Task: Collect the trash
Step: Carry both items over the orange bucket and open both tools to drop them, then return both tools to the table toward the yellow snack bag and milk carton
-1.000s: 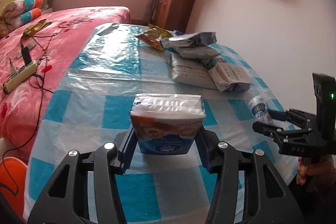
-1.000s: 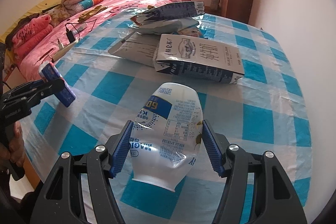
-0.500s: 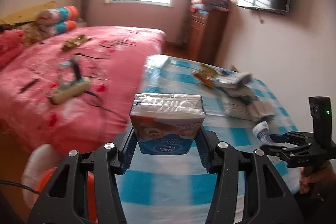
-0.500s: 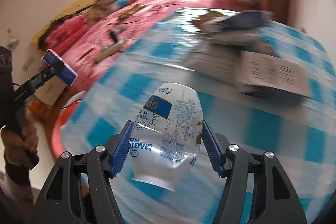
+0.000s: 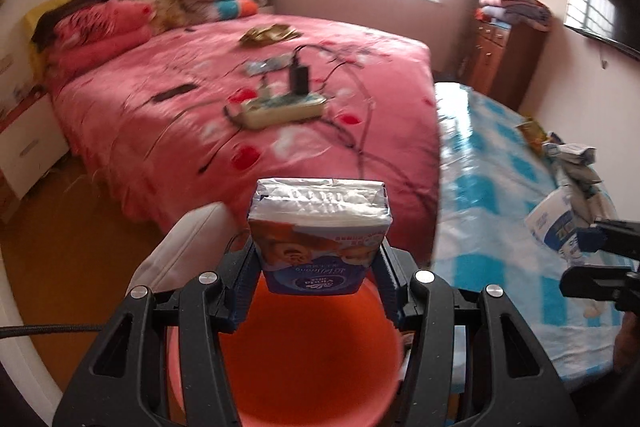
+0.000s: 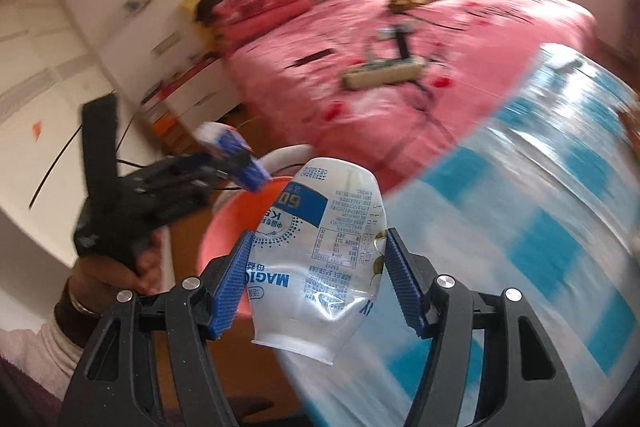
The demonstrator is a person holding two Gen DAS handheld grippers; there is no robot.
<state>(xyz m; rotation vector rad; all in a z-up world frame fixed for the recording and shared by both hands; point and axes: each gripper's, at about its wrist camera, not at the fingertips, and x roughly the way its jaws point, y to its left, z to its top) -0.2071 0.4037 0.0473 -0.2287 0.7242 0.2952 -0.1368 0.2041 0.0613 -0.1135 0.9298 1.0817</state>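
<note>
Left gripper (image 5: 316, 279) clamps carton (image 5: 319, 227) above orange bin (image 5: 308, 359). Right gripper (image 6: 318, 281) pinches crushed cup (image 6: 320, 251) near bin rim. Both light, thin-walled, likely empty; mid-body squeeze suits, cup slippery.

Black hand-held gripper (image 6: 316, 283) — blue ribbed pads (image 6: 233, 285), silver screws.
</note>
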